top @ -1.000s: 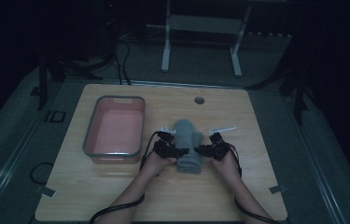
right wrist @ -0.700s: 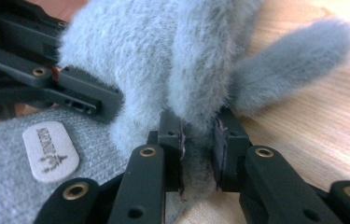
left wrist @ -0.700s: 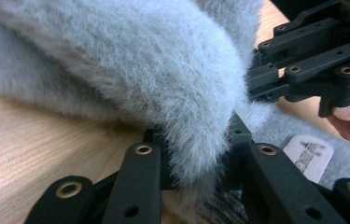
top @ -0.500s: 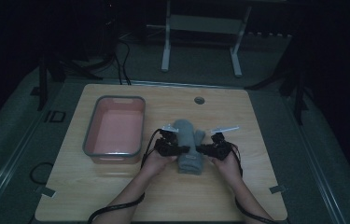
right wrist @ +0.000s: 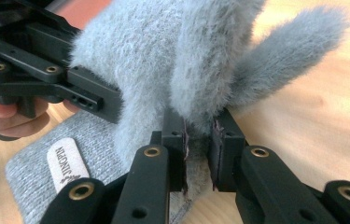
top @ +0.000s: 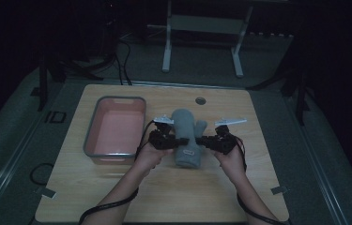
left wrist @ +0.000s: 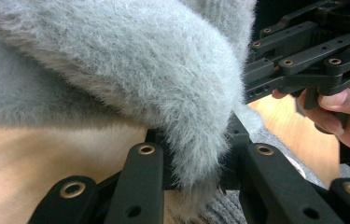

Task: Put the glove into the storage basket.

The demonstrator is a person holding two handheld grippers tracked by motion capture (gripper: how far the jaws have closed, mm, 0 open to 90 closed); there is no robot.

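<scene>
Above the tabletop (top: 117, 187) in the high view, both grippers pinch a grey fuzzy mitten (top: 186, 140) beside a pink bin (top: 89, 140). From the left gripper (left wrist: 196, 182) view, its jaws clamp only the fluffy edge, which could slip out. From the right gripper (right wrist: 198, 154) view, its jaws grip the mitten's edge near the thumb, above a knit cuff with a label (right wrist: 65, 163).

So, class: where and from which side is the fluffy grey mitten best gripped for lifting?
Grip the fluffy grey mitten at its two side edges near the knitted cuff, one gripper from each side, as the left gripper and right gripper do: the fabric is limp and pinches thin there.
</scene>
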